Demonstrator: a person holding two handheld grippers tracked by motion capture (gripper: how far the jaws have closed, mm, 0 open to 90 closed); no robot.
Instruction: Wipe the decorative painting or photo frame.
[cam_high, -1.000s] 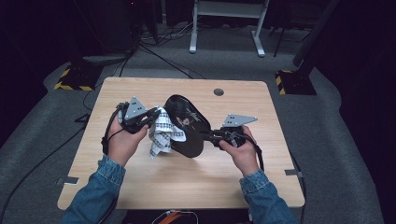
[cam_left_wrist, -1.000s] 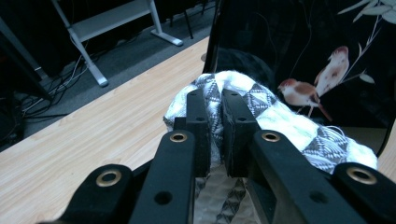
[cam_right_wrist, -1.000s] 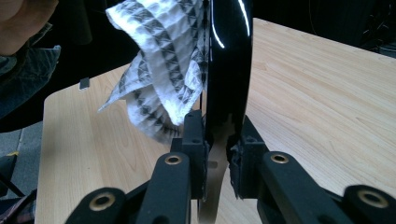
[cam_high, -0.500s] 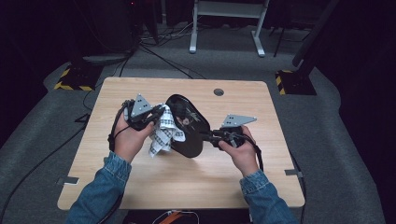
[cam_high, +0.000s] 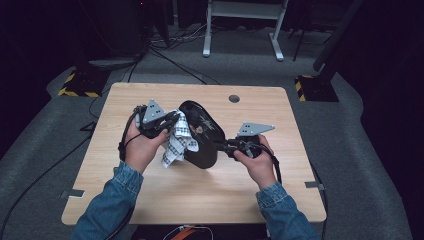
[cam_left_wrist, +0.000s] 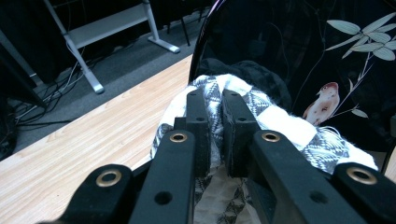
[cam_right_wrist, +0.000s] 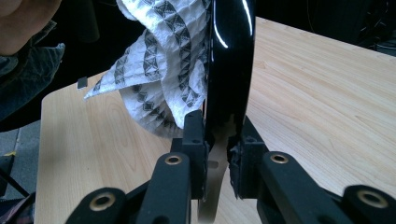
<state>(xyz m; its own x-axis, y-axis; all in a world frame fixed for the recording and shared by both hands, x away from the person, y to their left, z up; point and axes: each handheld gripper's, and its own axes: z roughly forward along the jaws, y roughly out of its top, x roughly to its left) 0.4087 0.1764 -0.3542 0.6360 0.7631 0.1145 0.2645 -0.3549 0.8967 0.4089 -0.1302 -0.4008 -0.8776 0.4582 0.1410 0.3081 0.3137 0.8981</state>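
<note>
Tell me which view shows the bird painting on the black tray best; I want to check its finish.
The left gripper view: the bird and leaves on the black tray are close and sharp. The high view shows a faint pale mark on the tray; the right gripper view shows its glossy edge.

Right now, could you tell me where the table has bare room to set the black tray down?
The wooden table is bare along its near edge between the sleeves, at its right end, and at the far-left corner. The middle is crowded: the black tray, the patterned cloth and both hand-held grippers.

No readable text, label or number anywhere.
</note>
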